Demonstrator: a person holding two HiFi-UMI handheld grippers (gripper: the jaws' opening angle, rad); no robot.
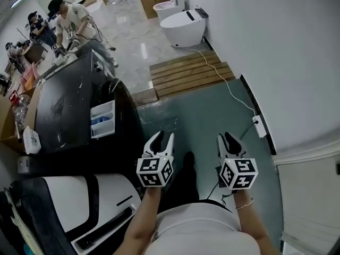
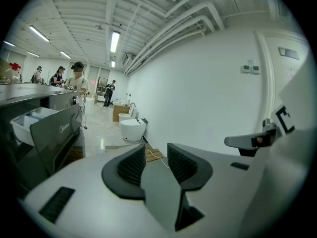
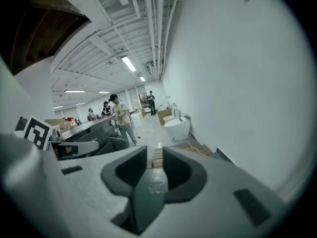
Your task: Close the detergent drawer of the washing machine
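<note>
The black washing machine (image 1: 64, 108) stands at the left in the head view. Its white detergent drawer (image 1: 102, 119) sticks out of the front, with blue compartments showing inside. In the left gripper view the drawer (image 2: 30, 122) shows at the far left edge, pulled out behind its grey front panel. My left gripper (image 1: 160, 141) hangs in the air to the right of the drawer and below it in the picture, well apart from it. Its jaws are open with nothing between them (image 2: 156, 162). My right gripper (image 1: 229, 142) is held further right over the teal floor, also open and empty (image 3: 154, 165).
A white and black appliance (image 1: 69, 206) stands at the bottom left beside the washer. A wooden pallet (image 1: 188, 73) and two white toilets (image 1: 183, 28) lie further on. A white cable (image 1: 234, 94) runs to a power strip (image 1: 260, 126) by the white wall. People (image 1: 71, 23) work at the far left.
</note>
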